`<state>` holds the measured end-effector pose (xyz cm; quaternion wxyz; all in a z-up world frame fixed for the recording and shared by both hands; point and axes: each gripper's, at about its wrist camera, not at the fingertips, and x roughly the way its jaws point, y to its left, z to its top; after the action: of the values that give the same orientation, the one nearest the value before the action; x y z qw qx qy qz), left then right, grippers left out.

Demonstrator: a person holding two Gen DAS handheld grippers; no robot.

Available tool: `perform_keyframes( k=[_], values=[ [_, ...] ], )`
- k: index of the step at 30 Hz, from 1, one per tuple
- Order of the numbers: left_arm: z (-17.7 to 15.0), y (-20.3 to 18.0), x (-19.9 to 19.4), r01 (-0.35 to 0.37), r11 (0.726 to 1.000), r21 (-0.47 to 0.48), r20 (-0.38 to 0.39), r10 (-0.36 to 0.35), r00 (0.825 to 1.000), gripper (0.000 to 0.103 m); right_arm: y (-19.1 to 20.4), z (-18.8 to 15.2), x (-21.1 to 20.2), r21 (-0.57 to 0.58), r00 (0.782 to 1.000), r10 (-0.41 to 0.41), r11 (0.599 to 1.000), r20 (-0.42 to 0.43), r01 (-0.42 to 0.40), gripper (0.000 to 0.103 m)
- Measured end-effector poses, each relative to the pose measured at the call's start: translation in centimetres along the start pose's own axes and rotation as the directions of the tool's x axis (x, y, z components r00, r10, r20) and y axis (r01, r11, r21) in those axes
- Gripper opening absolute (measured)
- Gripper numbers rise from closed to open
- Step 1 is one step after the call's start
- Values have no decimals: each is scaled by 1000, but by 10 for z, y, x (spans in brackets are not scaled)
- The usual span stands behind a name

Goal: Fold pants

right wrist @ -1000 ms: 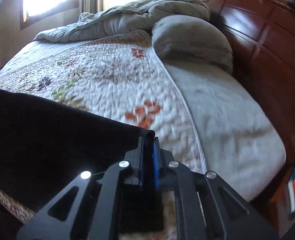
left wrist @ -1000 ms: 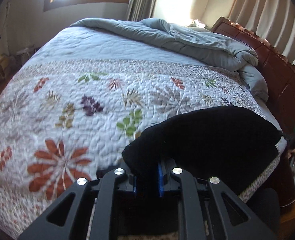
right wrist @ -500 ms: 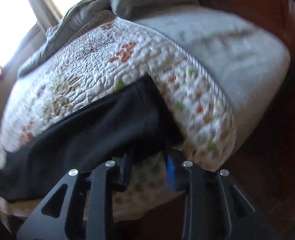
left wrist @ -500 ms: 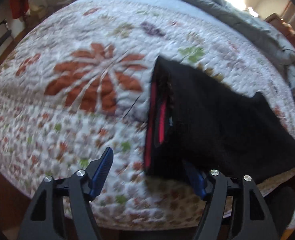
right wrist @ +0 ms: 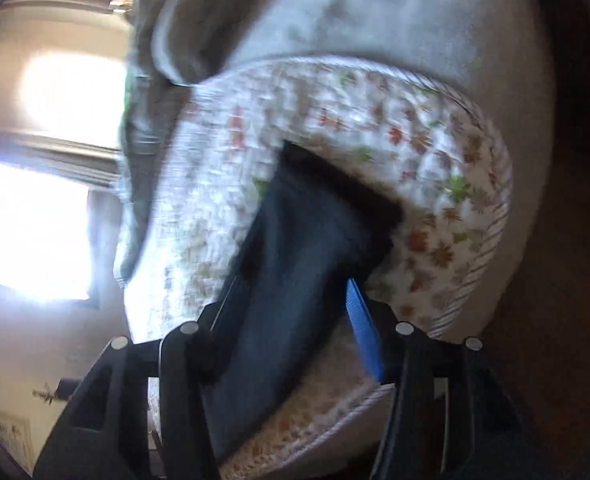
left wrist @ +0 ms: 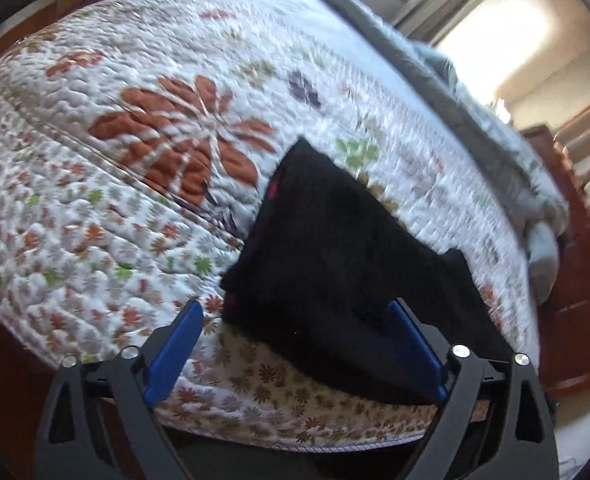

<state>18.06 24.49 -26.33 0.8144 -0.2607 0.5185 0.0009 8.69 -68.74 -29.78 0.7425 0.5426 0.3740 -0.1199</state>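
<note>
Black pants (left wrist: 335, 264) lying folded on the floral quilt (left wrist: 135, 128) near its front edge, left gripper (left wrist: 295, 320) spread wide over them, right gripper (right wrist: 291, 300) also spread, gripping nothing.

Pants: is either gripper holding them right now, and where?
Neither. The left gripper and right gripper are both open; the black pants lie loose on the quilt.
</note>
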Motion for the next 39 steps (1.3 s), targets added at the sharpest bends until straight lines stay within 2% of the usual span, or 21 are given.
perform_keyframes(
  k=[3, 7, 9, 10, 11, 13, 15, 16, 17, 20, 22, 24, 25, 27, 29, 31, 35, 37, 39],
  values=[
    [7, -8, 29, -77, 997, 1, -94, 77, 993, 94, -1, 1, 4, 39, 999, -39, 998, -10, 40, 51],
    [4, -9, 43, -120, 993, -10, -133, 118, 984, 91, -10, 1, -10, 80, 996, -83, 993, 30, 81, 51],
    [1, -13, 47, -132, 991, 23, -139, 134, 981, 72, -14, 2, -10, 86, 997, -69, 994, 22, 67, 51],
    [0, -16, 48, -144, 989, 30, -138, 147, 979, 68, -14, 1, -7, 78, 998, -63, 995, 14, 62, 51],
    [0, -18, 49, -154, 987, 35, -132, 157, 979, 58, -13, 2, -6, 67, 999, -49, 997, 17, 48, 50],
    [3, -17, 50, -145, 989, 30, -133, 147, 980, 47, -9, 5, -4, 34, 999, -23, 999, 23, 23, 41],
    [4, -14, 48, -145, 989, 14, -129, 146, 981, 39, 0, 7, -5, -9, 997, -62, 998, 40, 63, 14],
    [4, -13, 47, -147, 989, 9, -128, 147, 981, 38, 9, 9, -5, -50, 995, -86, 995, 48, 88, 11],
    [4, -13, 47, -152, 988, 7, -128, 151, 980, 37, 23, 9, -4, -108, 989, -138, 984, 59, 144, 7],
    [3, -13, 51, -166, 986, 1, -125, 165, 978, 36, 67, 14, 2, -237, 987, -150, 959, 53, 158, 5],
    [1, -8, 52, -155, 988, -25, -112, 152, 982, 36, 106, 16, -9, -326, 992, -95, 938, 85, 117, 5],
    [-3, -3, 48, -119, 992, -50, -72, 115, 991, 36, 121, 18, -29, -362, 990, -35, 929, 139, 83, 5],
    [-9, 0, 43, -101, 994, -50, -51, 98, 994, 36, 120, 22, -33, -355, 988, -21, 932, 153, 75, 5],
    [-18, 4, 39, -61, 997, -41, -8, 61, 998, 39, 91, 28, -26, -308, 988, -51, 947, 143, 94, 5],
    [-23, 9, 35, -22, 998, -64, 9, 22, 1000, 42, 43, 30, -2, -235, 990, -103, 964, 91, 122, 5],
    [-24, 10, 34, -19, 997, -74, 5, 19, 1000, 44, 2, 25, 18, -165, 991, -129, 977, 46, 135, 6],
    [-26, -3, 35, -50, 999, -19, 8, 50, 999, 51, -6, 19, 7, -138, 995, -59, 988, 75, 69, 13],
    [-23, -5, 37, -45, 999, -21, 15, 46, 999, 52, -3, 18, 3, -143, 994, -90, 985, 62, 98, 17],
    [-21, -4, 39, -38, 999, -34, 22, 39, 999, 54, 12, 17, -10, -185, 984, -162, 967, 76, 174, 20]
  ],
)
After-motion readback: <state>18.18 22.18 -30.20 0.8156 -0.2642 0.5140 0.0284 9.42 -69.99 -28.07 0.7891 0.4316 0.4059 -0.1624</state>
